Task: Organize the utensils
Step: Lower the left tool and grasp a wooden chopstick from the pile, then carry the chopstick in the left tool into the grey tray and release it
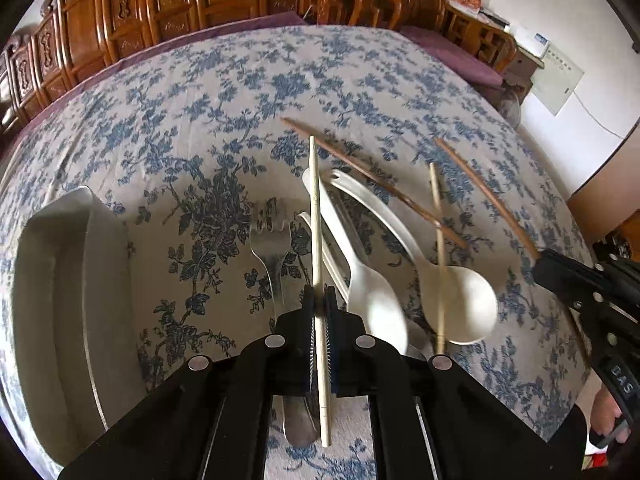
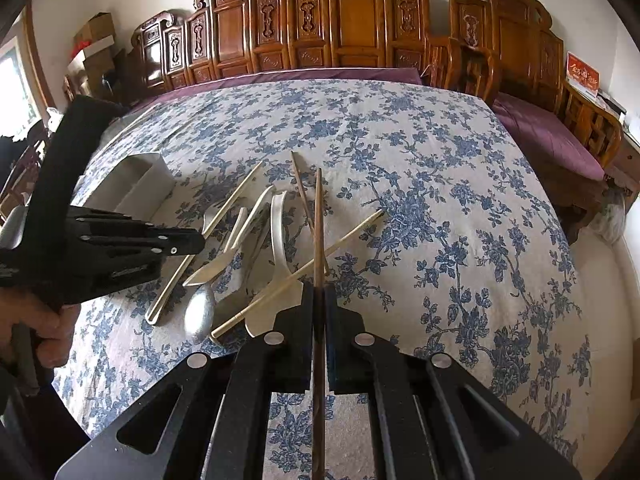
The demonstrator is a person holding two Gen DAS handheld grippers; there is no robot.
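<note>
My left gripper (image 1: 319,294) is shut on a pale chopstick (image 1: 316,208) that points away from me over the utensil pile. In the right wrist view this gripper (image 2: 198,240) comes in from the left. My right gripper (image 2: 319,291) is shut on a dark brown chopstick (image 2: 318,220); the left wrist view shows it (image 1: 542,266) at the right edge. On the cloth lie two white spoons (image 1: 376,308) (image 1: 460,304), a metal fork (image 1: 272,240), a metal spoon (image 2: 200,316), a second brown chopstick (image 1: 372,180) and a second pale chopstick (image 2: 312,268).
A white oblong tray (image 1: 80,280) stands left of the pile, also seen in the right wrist view (image 2: 136,184). The blue floral tablecloth (image 2: 440,200) covers the table. Carved wooden chairs (image 2: 352,28) line the far edge. A hand (image 2: 44,332) grips the left tool.
</note>
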